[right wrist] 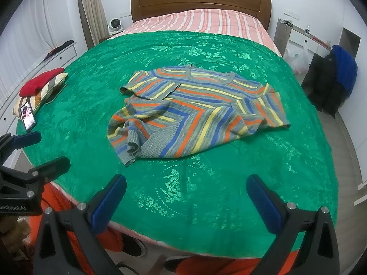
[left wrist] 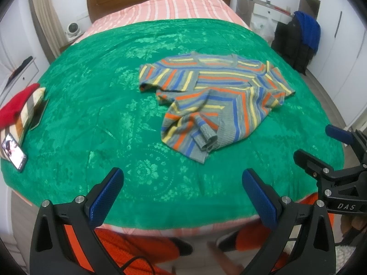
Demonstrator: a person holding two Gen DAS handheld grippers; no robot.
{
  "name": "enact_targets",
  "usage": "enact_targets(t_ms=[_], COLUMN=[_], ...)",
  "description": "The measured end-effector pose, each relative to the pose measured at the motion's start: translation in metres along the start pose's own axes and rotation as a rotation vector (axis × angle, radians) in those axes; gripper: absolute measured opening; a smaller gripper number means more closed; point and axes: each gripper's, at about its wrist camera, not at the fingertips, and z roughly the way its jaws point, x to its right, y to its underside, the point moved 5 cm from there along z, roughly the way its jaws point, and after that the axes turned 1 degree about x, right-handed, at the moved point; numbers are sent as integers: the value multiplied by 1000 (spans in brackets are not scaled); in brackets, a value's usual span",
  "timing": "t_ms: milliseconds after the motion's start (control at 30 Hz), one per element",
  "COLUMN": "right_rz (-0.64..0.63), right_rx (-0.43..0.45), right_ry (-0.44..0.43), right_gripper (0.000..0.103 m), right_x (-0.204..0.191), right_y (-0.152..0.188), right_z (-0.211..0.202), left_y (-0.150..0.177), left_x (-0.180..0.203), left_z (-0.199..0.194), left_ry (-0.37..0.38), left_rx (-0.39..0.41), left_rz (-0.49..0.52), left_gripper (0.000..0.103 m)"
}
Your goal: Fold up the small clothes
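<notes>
A small striped knit sweater (left wrist: 213, 91) (right wrist: 197, 112), grey with orange, blue and yellow bands, lies crumpled on the green bedspread (left wrist: 91, 114) (right wrist: 252, 183). Its neck points to the headboard, both sleeves are folded over the body, and the hem is bunched toward me. My left gripper (left wrist: 183, 183) hovers open above the near edge of the bed, well short of the sweater and holding nothing. My right gripper (right wrist: 185, 190) is likewise open and empty near the bed's front edge. Each gripper shows at the side of the other's view (left wrist: 321, 151) (right wrist: 39, 151).
A folded red garment on a striped pillow (left wrist: 20, 110) (right wrist: 41, 84) and a lit phone (left wrist: 13, 152) (right wrist: 28, 114) sit at the bed's left edge. A chair draped with dark and blue jackets (left wrist: 300, 39) (right wrist: 335, 78) stands right of the bed. Orange-clad legs (left wrist: 137, 252) show below.
</notes>
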Motion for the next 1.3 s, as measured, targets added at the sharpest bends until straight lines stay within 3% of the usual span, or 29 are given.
enact_targets(t_ms=[933, 1067, 1167, 1233, 1300], right_rz=[-2, -6, -11, 44, 112], right_rx=[-4, 8, 45, 12, -28], right_ry=[-10, -18, 9, 88, 103], right_gripper=[103, 103, 103, 103, 103], right_x=[-6, -5, 21, 54, 81], right_y=[1, 1, -2, -2, -5], right_z=[-1, -1, 12, 29, 47], left_y=[3, 2, 3, 8, 13], left_x=[3, -16, -56, -75, -82], left_z=[-1, 8, 34, 56, 84], left_ry=[3, -31, -42, -18, -6], left_rx=[-6, 2, -54, -95, -140], left_rz=[2, -1, -90, -121, -110], left_gripper=[103, 103, 103, 103, 103])
